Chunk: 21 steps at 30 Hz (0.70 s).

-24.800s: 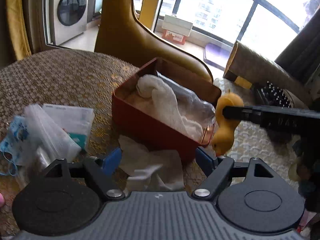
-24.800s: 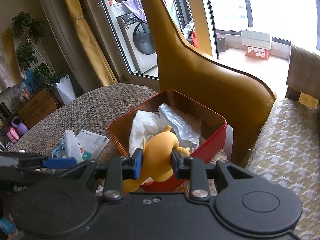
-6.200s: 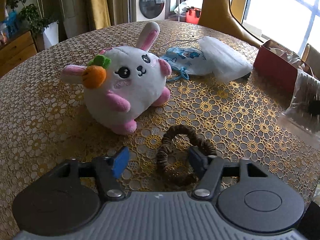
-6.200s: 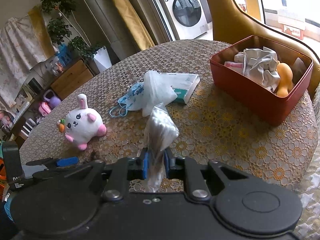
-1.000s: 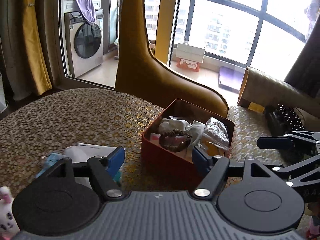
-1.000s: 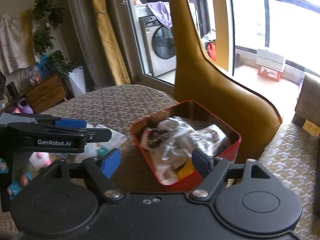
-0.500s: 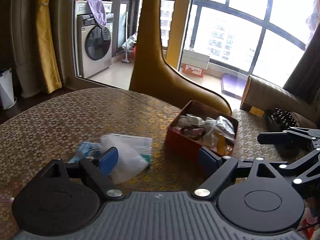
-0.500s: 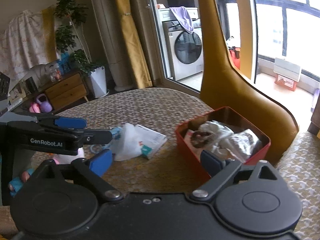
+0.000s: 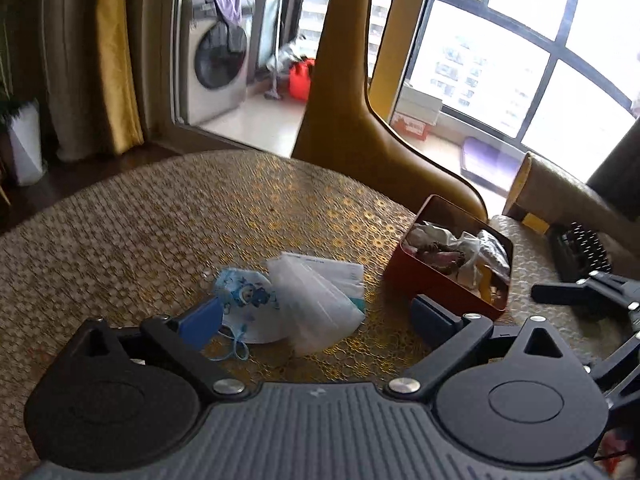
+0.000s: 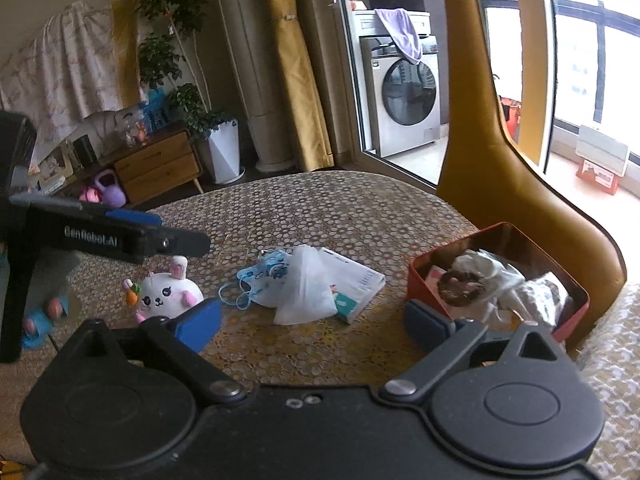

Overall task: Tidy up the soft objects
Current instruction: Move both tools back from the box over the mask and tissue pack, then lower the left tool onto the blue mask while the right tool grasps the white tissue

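While both grippers are hanging empty over the table [image 9: 120, 216]:
Bunny [image 10: 166, 294]: sitting left; plush, light; pinching its body should work.
Mask [image 9: 248, 300]: lying centre; limp; taking the cloth, likely.
Left gripper [image 9: 316, 314]: jaws opening, nothing between.
Right gripper [image 10: 314, 320]: jaws wide apart, empty.

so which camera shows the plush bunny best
The right wrist view: the plush bunny sits whole on the table, face and carrot visible. The left wrist view does not show it.

1. "GenRobot.AI" stood in white letters on the side of the left gripper [image 10: 132, 240], as the right wrist view showed it.
2. Print on the white packet [image 10: 354, 280] was too small to read.
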Each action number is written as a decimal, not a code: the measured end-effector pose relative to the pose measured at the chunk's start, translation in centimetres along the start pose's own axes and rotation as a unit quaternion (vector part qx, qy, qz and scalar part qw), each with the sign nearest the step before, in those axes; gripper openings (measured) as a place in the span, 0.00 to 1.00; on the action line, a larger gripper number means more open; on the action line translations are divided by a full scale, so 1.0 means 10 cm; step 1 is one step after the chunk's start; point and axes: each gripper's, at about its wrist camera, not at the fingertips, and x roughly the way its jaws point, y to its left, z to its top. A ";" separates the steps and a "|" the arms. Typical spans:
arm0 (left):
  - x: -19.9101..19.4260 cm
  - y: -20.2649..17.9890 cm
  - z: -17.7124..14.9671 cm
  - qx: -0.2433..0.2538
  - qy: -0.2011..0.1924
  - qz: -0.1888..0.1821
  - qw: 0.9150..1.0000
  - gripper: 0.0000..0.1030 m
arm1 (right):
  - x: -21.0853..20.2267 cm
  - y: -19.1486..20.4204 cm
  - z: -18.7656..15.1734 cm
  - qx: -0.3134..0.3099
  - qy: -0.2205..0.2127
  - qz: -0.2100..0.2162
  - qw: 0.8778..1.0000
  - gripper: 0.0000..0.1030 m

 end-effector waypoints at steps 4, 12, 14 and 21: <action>0.11 0.21 0.11 -0.018 0.016 -0.036 0.999 0.98 | 0.14 0.08 0.03 -0.012 0.013 0.006 1.000 0.95; 0.48 0.42 0.26 0.012 0.062 -0.017 0.998 0.98 | 0.51 0.19 0.10 -0.039 0.050 0.019 0.998 0.95; 0.59 0.45 0.28 0.022 0.074 -0.009 0.997 0.98 | 0.62 0.20 0.11 -0.041 0.058 0.022 0.997 0.95; 1.02 0.61 0.36 0.040 0.116 -0.001 0.992 0.98 | 1.05 0.20 0.16 -0.051 0.085 0.024 0.995 0.95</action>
